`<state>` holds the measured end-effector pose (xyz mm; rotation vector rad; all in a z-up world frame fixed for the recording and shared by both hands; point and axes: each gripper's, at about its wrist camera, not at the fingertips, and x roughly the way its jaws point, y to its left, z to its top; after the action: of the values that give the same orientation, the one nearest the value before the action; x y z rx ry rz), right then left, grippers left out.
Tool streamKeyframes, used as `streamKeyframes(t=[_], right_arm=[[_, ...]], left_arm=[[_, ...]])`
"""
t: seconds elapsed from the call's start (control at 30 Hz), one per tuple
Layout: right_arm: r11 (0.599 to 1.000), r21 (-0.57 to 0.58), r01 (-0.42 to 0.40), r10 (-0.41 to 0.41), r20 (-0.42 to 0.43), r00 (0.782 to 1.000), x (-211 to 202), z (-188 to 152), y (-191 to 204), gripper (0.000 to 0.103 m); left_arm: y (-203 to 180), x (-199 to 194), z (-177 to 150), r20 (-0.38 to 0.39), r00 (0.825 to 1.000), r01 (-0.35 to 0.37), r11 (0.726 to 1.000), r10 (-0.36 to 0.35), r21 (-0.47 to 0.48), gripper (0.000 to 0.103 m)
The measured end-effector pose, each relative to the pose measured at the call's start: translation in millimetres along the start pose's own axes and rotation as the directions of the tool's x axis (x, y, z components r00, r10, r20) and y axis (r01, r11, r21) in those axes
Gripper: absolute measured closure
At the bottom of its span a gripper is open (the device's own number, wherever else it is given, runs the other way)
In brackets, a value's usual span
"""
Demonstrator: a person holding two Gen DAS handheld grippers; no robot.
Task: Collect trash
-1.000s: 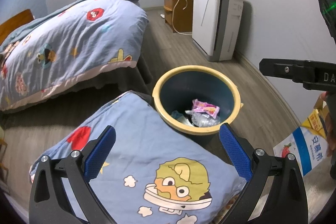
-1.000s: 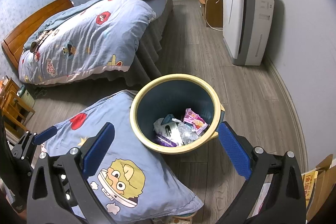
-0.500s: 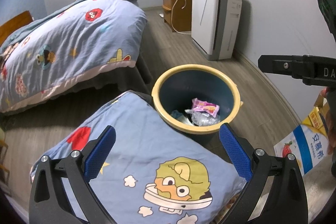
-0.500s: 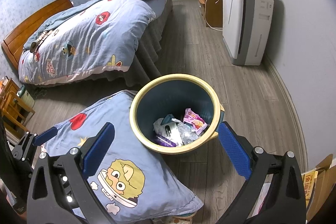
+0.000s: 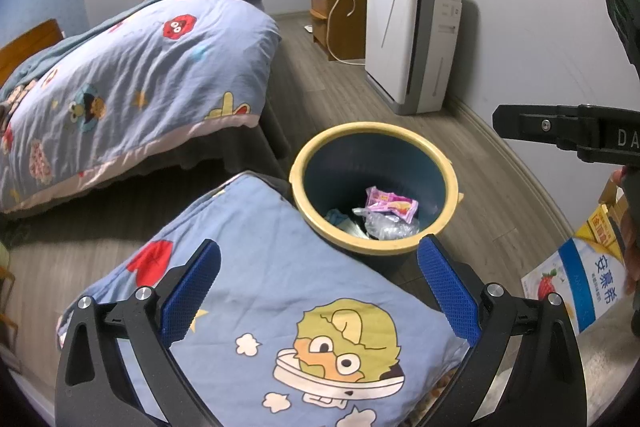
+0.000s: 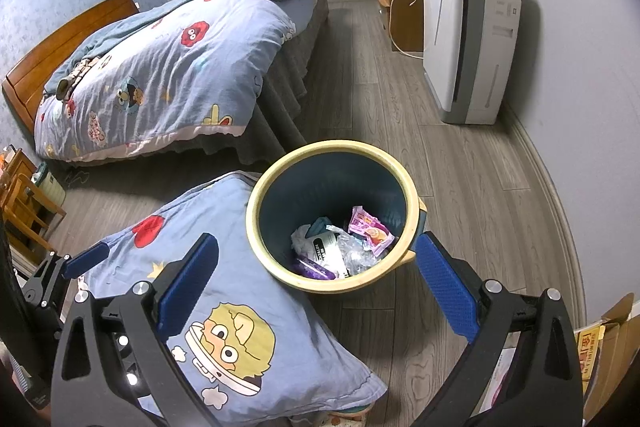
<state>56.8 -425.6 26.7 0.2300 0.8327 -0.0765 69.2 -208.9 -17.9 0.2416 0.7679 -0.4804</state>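
Yellow runs round the rim of the round plastic trash bin point(image 6: 256, 227), whose inner wall is a dull dark blue and smooth. It stands on the grey wood-grain floor point(image 6: 460, 179), and down at its bottom lies the trash: a glossy pink snack wrapper point(image 6: 370, 231), a crumpled clear plastic bag point(image 6: 354, 255), a white crushed pack with dark print point(image 6: 320, 247) and a purple wrapper point(image 6: 310, 267).

Both tools hang above this spot with nothing in them. The left gripper point(image 5: 318, 289) has its two arms spread wide, the blue pads point(image 5: 192, 291) ribbed like rubber mesh, the frames matt black with shiny bolts. The right gripper point(image 6: 316, 285) is spread just as wide, one pad over cloth and the other by the bin's edge.

Pressed against the bin's near-left side is a soft blue cartoon-print pillow point(image 6: 240, 327), slightly creased, its corner touching the rim; it fills the ground under the left tool. Behind it a bed point(image 6: 160, 75) carries a wrinkled quilt of the same print, with a wooden headboard point(image 6: 68, 39) beyond. Against the lilac wall stands a tall white boxy air purifier point(image 6: 468, 43), a wooden cabinet point(image 6: 404, 11) past it. At the far right lie a printed milk carton box point(image 5: 576, 287) and cardboard.
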Motion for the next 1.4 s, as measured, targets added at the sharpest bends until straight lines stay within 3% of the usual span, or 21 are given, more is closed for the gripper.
streamKeyframes(t=[0.63,1.0,1.13,1.27,1.33,1.4], right_arm=[[1.000,-0.002,0.009,-0.009,-0.002,1.000,3,1,1,0.006],[1.000,-0.007,0.020,-0.020,-0.007,1.000,6,4,2,0.006],[0.998,-0.014,0.058,-0.058,-0.004,0.998,14,2,7,0.006],[0.994,-0.007,0.106,-0.106,-0.138,0.985,67,-7,25,0.006],[0.995,-0.030,0.094,-0.098,-0.229,0.969,105,-13,49,0.006],[0.983,-0.132,0.125,-0.160,-0.299,0.941,144,-24,85,0.006]], left_arm=[[2,2,-2,-0.011,0.999,0.031,0.999,-0.031,-0.007,0.005],[8,3,-1,-0.035,0.999,0.003,0.999,-0.004,-0.039,0.005],[16,-6,2,-0.035,0.999,-0.023,0.997,0.020,-0.072,0.005],[42,-37,4,0.008,0.996,-0.084,0.979,0.087,-0.186,0.005],[57,-52,-2,0.015,0.992,-0.118,0.965,0.125,-0.236,0.005],[67,-62,-6,0.027,0.990,-0.124,0.959,0.135,-0.255,0.005]])
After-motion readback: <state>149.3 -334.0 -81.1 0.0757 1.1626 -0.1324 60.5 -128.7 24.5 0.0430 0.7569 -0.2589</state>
